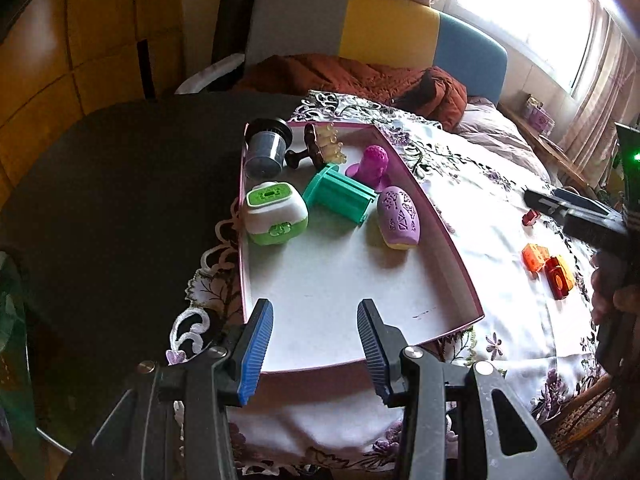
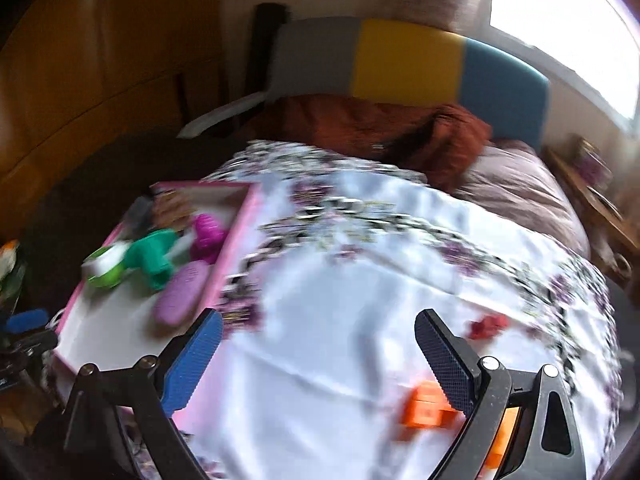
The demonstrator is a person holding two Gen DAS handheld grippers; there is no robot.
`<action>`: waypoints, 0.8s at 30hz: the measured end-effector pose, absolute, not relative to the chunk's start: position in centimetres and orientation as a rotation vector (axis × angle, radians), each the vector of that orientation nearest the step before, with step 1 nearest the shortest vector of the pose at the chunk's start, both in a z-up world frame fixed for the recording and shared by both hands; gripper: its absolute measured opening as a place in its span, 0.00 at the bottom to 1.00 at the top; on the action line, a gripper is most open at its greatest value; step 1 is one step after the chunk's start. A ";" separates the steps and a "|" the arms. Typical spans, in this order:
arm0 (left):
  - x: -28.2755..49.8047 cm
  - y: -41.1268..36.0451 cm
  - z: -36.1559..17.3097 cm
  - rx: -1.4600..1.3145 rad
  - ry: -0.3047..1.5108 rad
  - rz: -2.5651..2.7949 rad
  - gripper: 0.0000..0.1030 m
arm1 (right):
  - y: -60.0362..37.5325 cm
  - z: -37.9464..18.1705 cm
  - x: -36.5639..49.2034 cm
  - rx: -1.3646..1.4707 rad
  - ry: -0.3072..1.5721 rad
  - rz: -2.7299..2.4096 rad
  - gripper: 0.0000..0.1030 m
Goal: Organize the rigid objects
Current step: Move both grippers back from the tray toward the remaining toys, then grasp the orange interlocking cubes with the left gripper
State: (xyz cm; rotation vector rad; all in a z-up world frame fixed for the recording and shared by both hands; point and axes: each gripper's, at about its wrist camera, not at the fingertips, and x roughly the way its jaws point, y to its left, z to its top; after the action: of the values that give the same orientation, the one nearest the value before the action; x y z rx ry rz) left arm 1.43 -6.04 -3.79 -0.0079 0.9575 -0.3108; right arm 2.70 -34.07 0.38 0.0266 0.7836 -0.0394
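A pink-walled tray (image 1: 448, 240) with a white floor lies on a flowered cloth. In it are a grey cup (image 1: 266, 148), a green-and-white box (image 1: 275, 213), a teal toy (image 1: 339, 193), a magenta toy (image 1: 370, 164), a lilac oval toy (image 1: 400, 216) and a brown and yellow piece (image 1: 322, 146). My left gripper (image 1: 314, 350) is open and empty over the tray's near edge. My right gripper (image 2: 318, 354) is open and empty above the cloth; it also shows at the right of the left wrist view (image 1: 576, 212). Orange blocks (image 1: 546, 266) (image 2: 426, 406) and a small red piece (image 1: 530, 217) (image 2: 486, 326) lie on the cloth.
The cloth (image 1: 500, 184) covers a dark round table (image 1: 120, 200). Behind stand a grey, yellow and blue sofa (image 1: 392, 28) with a rust blanket (image 1: 360, 76). Wooden cabinets (image 1: 60, 60) are at left, a bright window at right. The right wrist view is motion-blurred.
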 end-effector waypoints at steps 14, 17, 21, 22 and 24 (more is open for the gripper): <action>1.3 -10.1 -3.1 0.073 0.945 -0.440 0.43 | -53.9 -1.2 -3.8 0.615 0.655 -0.628 0.95; 1.5 -11.8 -2.9 0.103 0.942 -0.477 0.43 | -54.7 -1.7 -3.9 0.678 0.660 -0.616 0.95; 1.5 -14.7 -2.1 0.144 0.920 -0.539 0.43 | -54.6 -2.2 -4.2 0.720 0.668 -0.611 0.95; 1.5 -15.4 -2.0 0.155 0.915 -0.556 0.43 | -54.5 -2.2 -4.5 0.729 0.668 -0.609 0.95; 1.5 -17.2 -1.7 0.176 0.905 -0.593 0.43 | -54.6 -2.4 -4.6 0.748 0.672 -0.609 0.95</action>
State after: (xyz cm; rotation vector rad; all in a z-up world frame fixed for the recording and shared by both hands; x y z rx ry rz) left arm 1.51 -17.20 -1.74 0.1757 0.9054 -0.5929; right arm -4.62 -54.59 -2.38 0.7480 0.6722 -0.6092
